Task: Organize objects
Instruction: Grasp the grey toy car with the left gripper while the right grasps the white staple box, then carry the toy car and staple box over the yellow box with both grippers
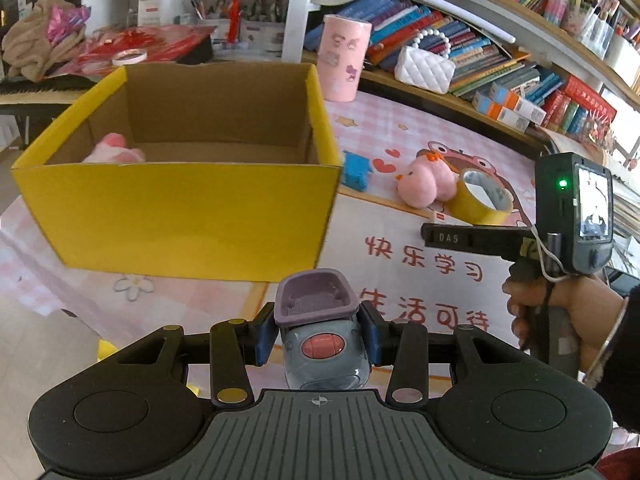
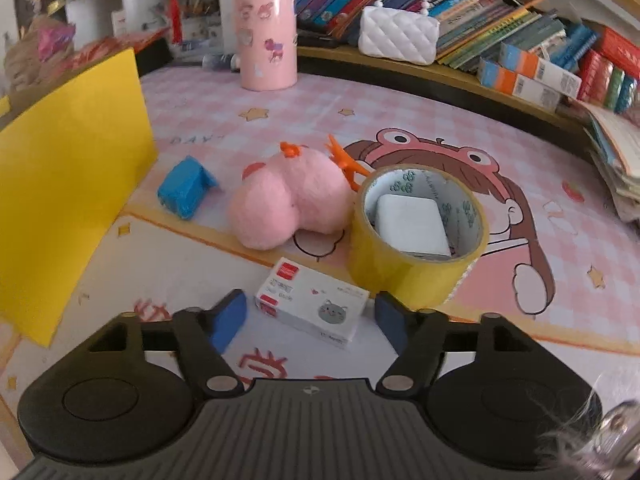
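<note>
Left fingers (image 1: 266, 336) clamp a grey-and-mauve toy (image 1: 320, 328) with red button.

L claw (image 1: 318, 334): 2 pads clamped on load | R claw (image 2: 310, 318): pads apart, nothing btwn, low

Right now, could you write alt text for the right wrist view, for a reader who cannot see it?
The open right gripper hovers over a small white box on a pink mat. Behind it lie a yellow tape roll with a white block inside, a pink plush and a blue toy. A yellow box stands left.
</note>
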